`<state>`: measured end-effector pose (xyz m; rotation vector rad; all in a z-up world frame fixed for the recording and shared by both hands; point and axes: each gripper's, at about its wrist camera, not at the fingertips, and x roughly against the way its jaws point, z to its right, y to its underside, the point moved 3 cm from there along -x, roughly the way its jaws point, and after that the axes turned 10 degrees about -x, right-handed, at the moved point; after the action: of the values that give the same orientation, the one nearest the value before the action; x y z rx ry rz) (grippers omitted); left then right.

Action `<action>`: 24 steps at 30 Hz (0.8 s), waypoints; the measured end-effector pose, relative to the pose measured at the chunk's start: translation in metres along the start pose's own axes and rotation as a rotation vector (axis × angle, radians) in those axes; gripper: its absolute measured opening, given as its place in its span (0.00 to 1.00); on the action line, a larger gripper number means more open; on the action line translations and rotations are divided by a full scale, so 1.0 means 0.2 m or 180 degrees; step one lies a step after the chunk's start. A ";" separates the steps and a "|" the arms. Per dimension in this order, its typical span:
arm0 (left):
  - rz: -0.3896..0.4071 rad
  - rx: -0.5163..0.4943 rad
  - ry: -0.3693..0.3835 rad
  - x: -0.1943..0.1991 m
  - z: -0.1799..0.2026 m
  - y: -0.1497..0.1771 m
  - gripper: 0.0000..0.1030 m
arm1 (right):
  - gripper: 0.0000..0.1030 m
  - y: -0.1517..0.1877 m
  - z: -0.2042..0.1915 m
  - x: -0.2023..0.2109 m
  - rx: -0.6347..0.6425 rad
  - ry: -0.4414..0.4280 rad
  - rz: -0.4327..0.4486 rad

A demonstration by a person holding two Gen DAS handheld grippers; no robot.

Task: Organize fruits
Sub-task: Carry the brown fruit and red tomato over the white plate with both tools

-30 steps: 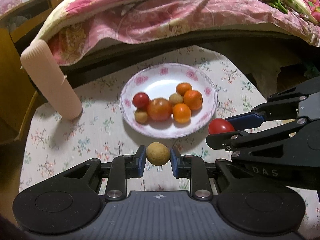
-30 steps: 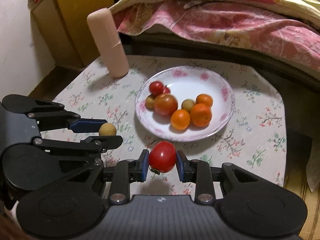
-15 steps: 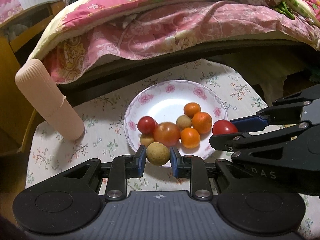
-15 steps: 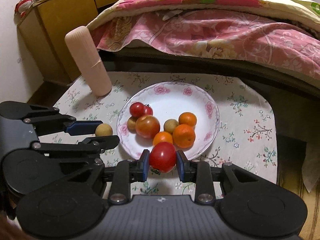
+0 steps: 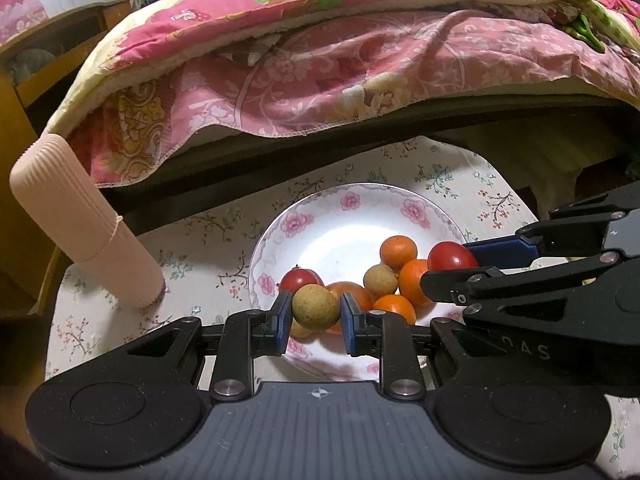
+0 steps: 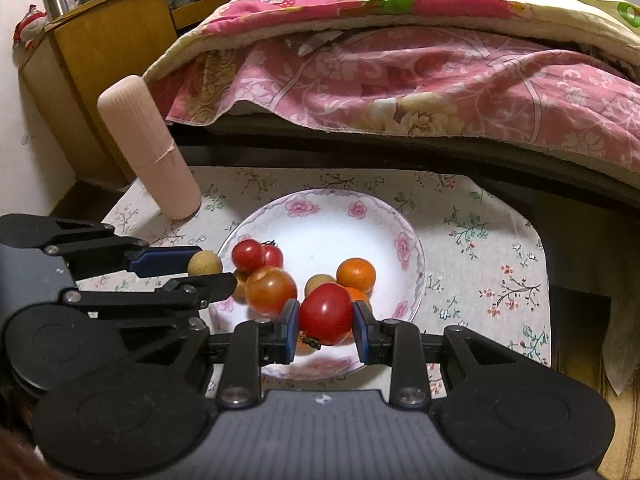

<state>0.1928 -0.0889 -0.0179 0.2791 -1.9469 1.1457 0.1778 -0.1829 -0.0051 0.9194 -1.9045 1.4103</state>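
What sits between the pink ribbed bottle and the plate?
Only bare floral tablecloth between the pink ribbed bottle and the plate rim, seen in the right wrist view.

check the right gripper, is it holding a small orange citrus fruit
No, the right gripper is shut on a round red tomato above the floral white plate.
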 end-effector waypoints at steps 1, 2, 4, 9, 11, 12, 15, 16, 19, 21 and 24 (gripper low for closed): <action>-0.0003 0.0001 0.0002 -0.01 0.00 0.00 0.30 | 0.30 0.00 0.00 -0.01 0.0001 0.0005 -0.0001; -0.0005 0.0003 0.0004 -0.02 0.00 -0.01 0.30 | 0.30 -0.01 0.01 -0.02 0.0009 0.0012 -0.0005; -0.0008 0.0007 0.0004 -0.03 -0.01 -0.01 0.30 | 0.30 -0.02 0.01 -0.03 0.0030 0.0031 -0.0002; -0.0011 0.0034 0.0013 -0.06 -0.02 -0.03 0.30 | 0.30 -0.04 0.03 -0.06 0.0026 0.0050 0.0001; -0.0018 0.0034 0.0016 -0.08 -0.03 -0.03 0.30 | 0.30 -0.05 0.03 -0.08 0.0032 0.0062 0.0003; -0.0023 0.0032 0.0017 -0.08 -0.03 -0.03 0.30 | 0.30 -0.05 0.04 -0.08 0.0040 0.0073 0.0002; -0.0036 0.0020 0.0017 -0.10 -0.03 -0.04 0.30 | 0.30 -0.06 0.04 -0.11 0.0052 0.0103 -0.0003; -0.0044 0.0007 0.0027 -0.11 -0.03 -0.04 0.30 | 0.30 -0.06 0.04 -0.11 0.0054 0.0113 -0.0002; -0.0067 -0.0027 0.0042 -0.13 -0.02 -0.03 0.30 | 0.30 -0.08 0.05 -0.13 0.0054 0.0141 0.0014; -0.0056 -0.0046 0.0021 -0.14 -0.01 -0.03 0.30 | 0.30 -0.09 0.05 -0.15 0.0067 0.0151 0.0021; -0.0046 -0.0020 0.0020 -0.15 -0.02 -0.03 0.31 | 0.30 -0.11 0.05 -0.16 0.0065 0.0129 0.0028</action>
<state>0.2174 -0.0949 -0.0346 0.2856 -1.9398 1.1295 0.2137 -0.1913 -0.0220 0.8864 -1.8695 1.4452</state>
